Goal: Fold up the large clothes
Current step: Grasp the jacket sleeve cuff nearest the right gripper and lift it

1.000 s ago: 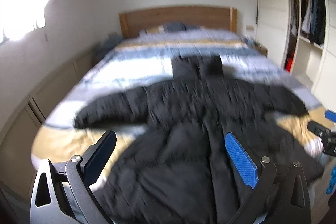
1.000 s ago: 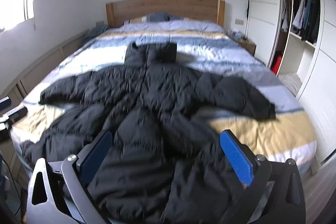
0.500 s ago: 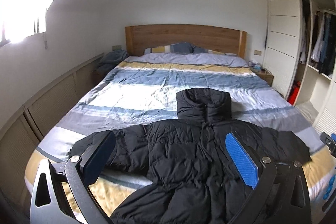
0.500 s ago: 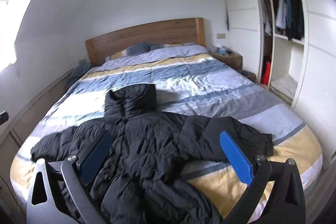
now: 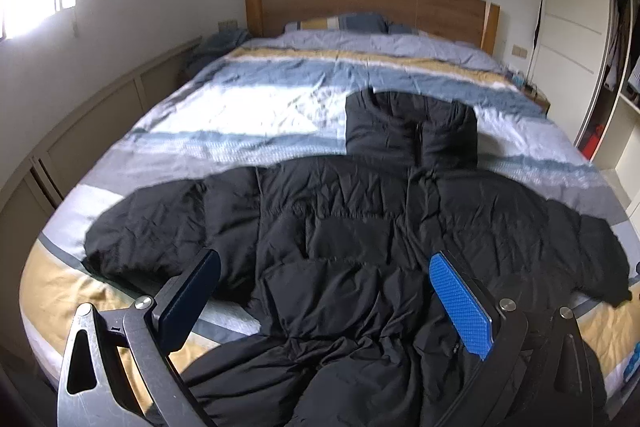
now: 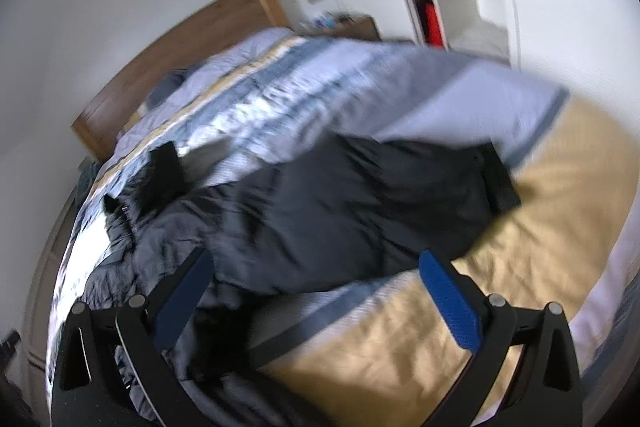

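Both tongs wide apart, nothing held: left gripper (image 5: 324, 301) over the jacket's lower body, right gripper (image 6: 316, 301) over its right side. Black puffer jacket (image 5: 360, 227) lies spread face-up on the striped duvet (image 5: 248, 115), unfolded. Best pinch the right sleeve (image 6: 440, 187) near its cuff, sweep inward. Hem hangs off the bed's foot; free duvet beyond the hood (image 5: 412, 127).

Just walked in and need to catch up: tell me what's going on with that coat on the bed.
A person with a gripper in each hand is about to fold a black puffer jacket spread front-up on the striped bed, sleeves out to both sides. The left gripper and the right gripper are both open and hold nothing. No fold has been made yet.
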Demonstrator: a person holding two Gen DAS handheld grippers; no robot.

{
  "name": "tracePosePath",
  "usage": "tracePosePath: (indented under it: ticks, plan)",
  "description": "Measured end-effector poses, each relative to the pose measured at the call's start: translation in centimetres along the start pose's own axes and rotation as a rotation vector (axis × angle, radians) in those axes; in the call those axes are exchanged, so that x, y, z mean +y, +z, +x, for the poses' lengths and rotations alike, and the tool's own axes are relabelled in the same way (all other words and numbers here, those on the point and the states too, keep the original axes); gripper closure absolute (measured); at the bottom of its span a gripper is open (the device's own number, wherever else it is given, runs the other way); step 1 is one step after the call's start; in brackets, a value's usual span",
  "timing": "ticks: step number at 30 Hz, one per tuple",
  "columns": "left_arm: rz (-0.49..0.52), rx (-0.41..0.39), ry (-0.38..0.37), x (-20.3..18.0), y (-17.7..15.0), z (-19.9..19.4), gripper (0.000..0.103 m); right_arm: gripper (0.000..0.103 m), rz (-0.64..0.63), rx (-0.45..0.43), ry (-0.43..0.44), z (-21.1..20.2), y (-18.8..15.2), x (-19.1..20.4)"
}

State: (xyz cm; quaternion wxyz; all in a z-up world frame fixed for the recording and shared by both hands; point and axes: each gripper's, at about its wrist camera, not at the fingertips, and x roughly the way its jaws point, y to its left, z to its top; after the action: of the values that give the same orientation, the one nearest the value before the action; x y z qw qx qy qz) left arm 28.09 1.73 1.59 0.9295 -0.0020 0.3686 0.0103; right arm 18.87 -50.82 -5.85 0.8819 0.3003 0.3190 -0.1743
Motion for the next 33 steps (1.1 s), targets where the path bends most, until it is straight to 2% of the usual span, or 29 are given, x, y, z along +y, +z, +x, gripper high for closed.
tracePosePath:
  ticks: [6,12,20,25,28,30,33]
  plan:
    - [0.03,0.078,0.028,-0.6,-1.3,3.6,0.001,0.0,0.19,0.061,0.039,4.6,-1.0,-6.1]
    - [0.047,0.145,0.067,-0.3,-2.8,5.9,0.001,0.0,0.345,0.062,0.117,7.1,-1.5,-11.0]
    - [0.064,0.175,0.094,-0.4,-3.7,6.5,0.001,0.001,0.496,-0.03,0.226,9.0,-0.2,-15.9]
    - [0.082,0.18,0.091,-0.7,-4.0,6.4,0.001,0.003,0.55,-0.072,0.271,9.6,0.5,-16.9]
    - [0.077,0.19,0.082,-0.8,-4.2,6.6,0.001,0.02,0.536,-0.06,0.279,9.7,0.4,-16.8]
    - [0.076,0.193,0.076,-0.7,-4.4,6.6,0.001,0.052,0.538,-0.05,0.275,10.0,0.2,-16.6]
    - [0.075,0.188,0.069,-0.7,-4.6,6.2,0.001,0.067,0.545,-0.057,0.283,9.7,0.3,-16.5]
